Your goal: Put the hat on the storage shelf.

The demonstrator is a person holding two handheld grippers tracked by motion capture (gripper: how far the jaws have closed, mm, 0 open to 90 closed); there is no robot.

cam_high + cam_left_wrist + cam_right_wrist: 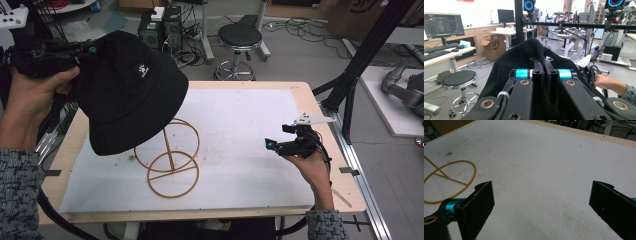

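A black bucket hat with a small white logo hangs tilted above the left of the table. My left gripper is shut on its brim from the upper left. In the left gripper view, the two jaws are pressed together with the hat's black cloth pinched between them. A yellow wire hat stand sits on the white mat, and the hat covers part of its upper ring. My right gripper hovers open at the right, empty, jaws wide above the mat. The stand's base ring lies to its left.
The wooden table edge runs close beside my right hand. A black frame post rises at the right. Behind the table are a round stool and computer towers. The other hand shows past the hat.
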